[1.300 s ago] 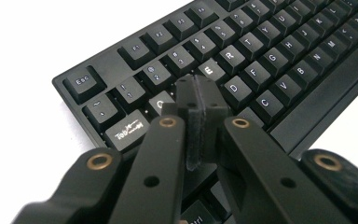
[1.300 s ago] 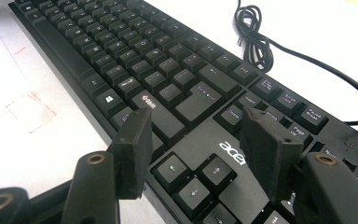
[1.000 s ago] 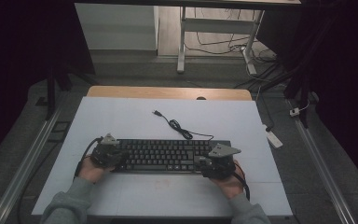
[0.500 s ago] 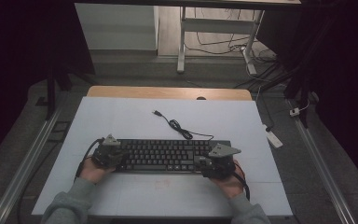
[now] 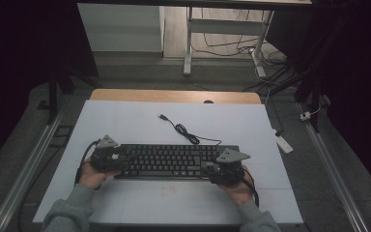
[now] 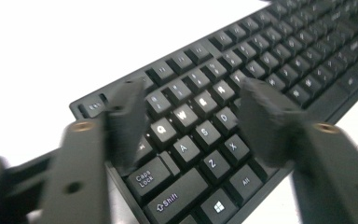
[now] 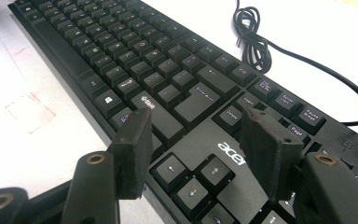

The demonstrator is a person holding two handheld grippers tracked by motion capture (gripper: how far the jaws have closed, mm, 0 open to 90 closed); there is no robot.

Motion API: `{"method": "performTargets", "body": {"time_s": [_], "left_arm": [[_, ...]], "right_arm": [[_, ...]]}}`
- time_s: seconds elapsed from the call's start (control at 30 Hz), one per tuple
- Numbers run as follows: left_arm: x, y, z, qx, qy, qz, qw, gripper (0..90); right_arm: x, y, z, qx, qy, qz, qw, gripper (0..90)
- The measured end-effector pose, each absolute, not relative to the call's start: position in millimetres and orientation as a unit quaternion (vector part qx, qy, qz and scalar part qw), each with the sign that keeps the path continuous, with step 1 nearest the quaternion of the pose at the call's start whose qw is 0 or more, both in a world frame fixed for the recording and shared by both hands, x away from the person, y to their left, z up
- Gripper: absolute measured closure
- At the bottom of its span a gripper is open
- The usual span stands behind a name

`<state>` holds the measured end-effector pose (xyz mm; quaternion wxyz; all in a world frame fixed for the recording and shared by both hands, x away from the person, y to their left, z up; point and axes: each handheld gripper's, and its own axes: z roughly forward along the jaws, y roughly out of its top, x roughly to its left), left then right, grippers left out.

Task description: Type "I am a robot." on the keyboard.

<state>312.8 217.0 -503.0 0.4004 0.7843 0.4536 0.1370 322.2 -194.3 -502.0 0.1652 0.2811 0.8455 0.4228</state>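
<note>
The black keyboard (image 7: 168,93) has the word "acer" in white just above its arrow keys. Some of its keys can be read too: Caps Lock, Shift, Alt, and the letters Q, W, A, S, D, Z and X. Other keys say Delete, Insert, Scroll Lock, Pause Break and Page.

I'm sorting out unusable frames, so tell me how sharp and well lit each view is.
High view: dim, dark surroundings, the keyboard small but readable. Left gripper view: motion-blurred, smeared fingers and key legends, the table blown out to white. Right gripper view: sharp, the brand mark and cable crisp, the table bright.
</note>
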Motion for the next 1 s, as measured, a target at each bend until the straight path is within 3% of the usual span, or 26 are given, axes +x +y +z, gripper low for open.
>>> {"method": "performTargets", "body": {"time_s": [0.1,0.23,1.0], "left_arm": [[313,218,-502,0.784,0.457,0.133,0.399,27.7],[313,217,-499,0.784,0.454,0.130,0.404,23.5],[305,203,-490,0.798,0.414,0.123,0.420,24.5]], "right_arm": [[322,-195,-502,0.281,0.845,0.423,0.166,44.1],[322,-194,-502,0.281,0.846,0.423,0.165,44.1],[322,-194,-503,0.281,0.846,0.422,0.165,44.2]]}}
